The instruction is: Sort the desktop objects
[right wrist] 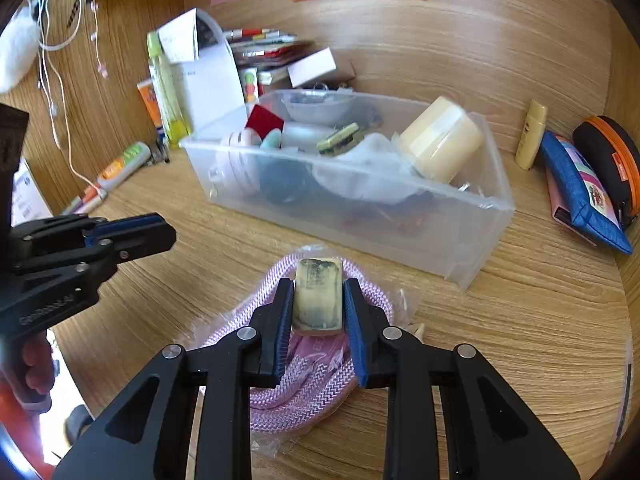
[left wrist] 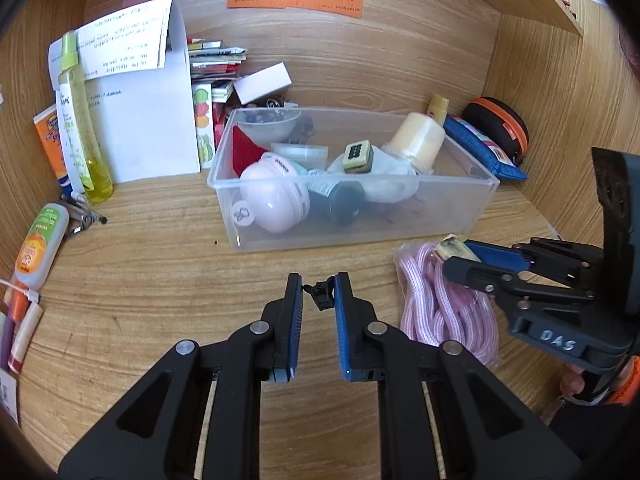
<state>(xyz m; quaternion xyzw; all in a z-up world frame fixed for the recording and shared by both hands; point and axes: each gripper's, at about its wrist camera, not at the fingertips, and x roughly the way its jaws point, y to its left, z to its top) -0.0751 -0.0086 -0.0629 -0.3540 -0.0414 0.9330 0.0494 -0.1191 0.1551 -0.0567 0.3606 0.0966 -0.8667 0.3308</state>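
**Right gripper clamps a worn block; left gripper pinches a small black clip**

The right gripper (right wrist: pixel 319 304) has its blue pads pressed on both long sides of a stained cream block (right wrist: pixel 318 297) — the block sits lengthwise between the fingers, its far end poking past the tips. Directly beneath it lies a bagged coil of pink rope (right wrist: pixel 308 392) on the wooden desk (right wrist: pixel 520 340). Just ahead of the tips stands a clear plastic bin (right wrist: pixel 460 236), holding a cream jar (right wrist: pixel 440 140), a tile with dark dots (right wrist: pixel 340 140), a pink round case (right wrist: pixel 236 160) and a dark cylinder whose details are blurred. Ahead and to the right, against the wall, lie a blue pouch (right wrist: pixel 576 188) and a black case with an orange zip (right wrist: pixel 608 152).

The left gripper (left wrist: pixel 318 290) stands to the left of the right one, jaws drawn to their narrowest, nipping a small black clip (left wrist: pixel 322 294) at the fingertips, above the desk. Ahead of it is the same bin; ahead and to its left a yellow spray bottle (left wrist: pixel 80 128) stands upright beside a white paper holder (left wrist: pixel 148 128), and an orange-labelled tube (left wrist: pixel 40 244) lies flat nearby.
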